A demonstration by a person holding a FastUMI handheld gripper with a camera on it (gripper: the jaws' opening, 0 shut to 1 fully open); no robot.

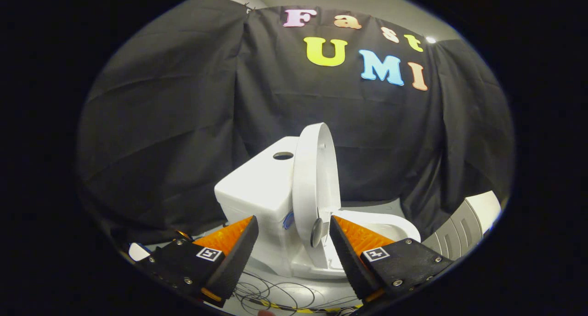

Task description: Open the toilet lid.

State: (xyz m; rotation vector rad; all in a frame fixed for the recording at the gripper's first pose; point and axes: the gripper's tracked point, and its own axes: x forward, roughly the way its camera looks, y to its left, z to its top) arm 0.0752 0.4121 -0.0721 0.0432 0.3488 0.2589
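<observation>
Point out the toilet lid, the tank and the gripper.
toilet lid (307, 187): gripper view, outer face of the raised lid.
tank (262, 183): gripper view, its flat top.
gripper (294, 242): gripper view, open gap midway between its fingertips.

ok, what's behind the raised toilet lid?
The tank stands right behind the upright lid, a round hole in its top; black cloth beyond. The lid covers the tank's far side. The claw is open, its fingers either side of the lid.

glossy smooth toilet lid (307, 187), matt cloth wall (174, 123)
</observation>
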